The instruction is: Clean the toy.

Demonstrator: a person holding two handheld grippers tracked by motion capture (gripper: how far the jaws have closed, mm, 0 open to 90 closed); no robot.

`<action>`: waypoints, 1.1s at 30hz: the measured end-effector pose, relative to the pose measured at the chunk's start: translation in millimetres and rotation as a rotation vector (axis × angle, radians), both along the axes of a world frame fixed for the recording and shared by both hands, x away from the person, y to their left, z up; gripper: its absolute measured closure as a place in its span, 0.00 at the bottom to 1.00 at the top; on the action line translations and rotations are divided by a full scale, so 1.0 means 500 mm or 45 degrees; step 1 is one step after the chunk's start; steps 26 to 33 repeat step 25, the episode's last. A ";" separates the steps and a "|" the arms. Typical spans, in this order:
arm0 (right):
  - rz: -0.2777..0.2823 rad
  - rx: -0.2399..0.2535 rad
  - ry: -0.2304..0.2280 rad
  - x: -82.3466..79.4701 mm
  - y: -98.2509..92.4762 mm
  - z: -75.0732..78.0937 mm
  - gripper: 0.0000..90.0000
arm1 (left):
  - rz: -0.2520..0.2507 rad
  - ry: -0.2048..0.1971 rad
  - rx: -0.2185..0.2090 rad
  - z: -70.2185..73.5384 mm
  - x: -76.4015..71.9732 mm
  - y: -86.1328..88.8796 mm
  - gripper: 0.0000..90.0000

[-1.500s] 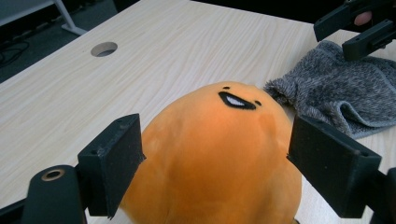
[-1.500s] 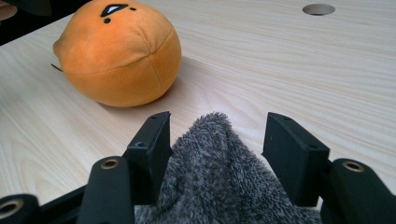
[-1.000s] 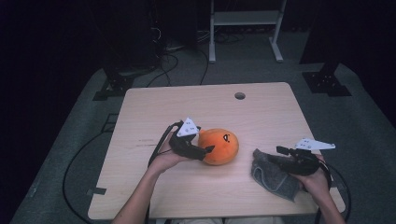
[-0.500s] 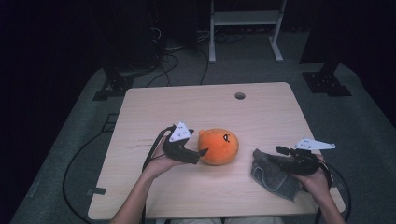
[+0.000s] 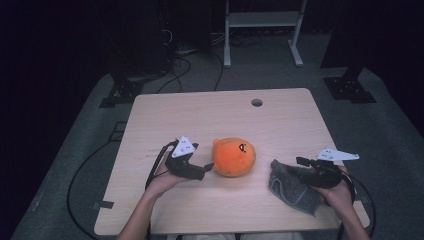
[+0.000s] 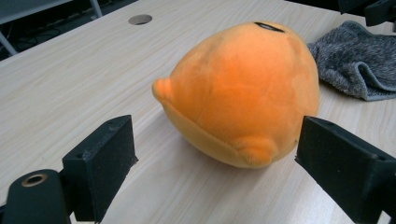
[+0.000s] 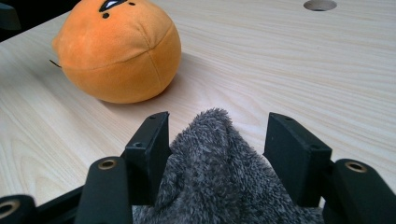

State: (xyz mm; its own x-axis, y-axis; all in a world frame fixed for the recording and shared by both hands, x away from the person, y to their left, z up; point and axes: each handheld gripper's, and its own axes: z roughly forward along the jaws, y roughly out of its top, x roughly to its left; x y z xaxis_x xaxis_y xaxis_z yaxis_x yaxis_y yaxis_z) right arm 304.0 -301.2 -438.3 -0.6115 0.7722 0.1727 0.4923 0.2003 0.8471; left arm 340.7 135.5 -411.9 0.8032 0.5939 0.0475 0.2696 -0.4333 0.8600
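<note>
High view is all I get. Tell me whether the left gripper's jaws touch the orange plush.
Observer: No. The left gripper has its jaws apart, and they have just been opening. The orange plush lies just ahead of them, clear of both pads.
Operator: Now report the right gripper.
Observer: The grey cloth bunches up between the jaws of the right gripper. It is against one jaw, with a gap beside the other.
</note>
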 end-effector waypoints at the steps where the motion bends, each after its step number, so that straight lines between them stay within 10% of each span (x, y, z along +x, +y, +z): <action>1: 0.000 -0.001 0.000 0.000 0.000 0.000 0.43 | 0.002 0.001 0.003 -0.003 -0.001 0.002 0.12; 33: 0.036 -0.036 0.027 0.007 0.009 -0.014 0.43 | 0.066 0.030 0.031 -0.074 -0.041 0.037 0.09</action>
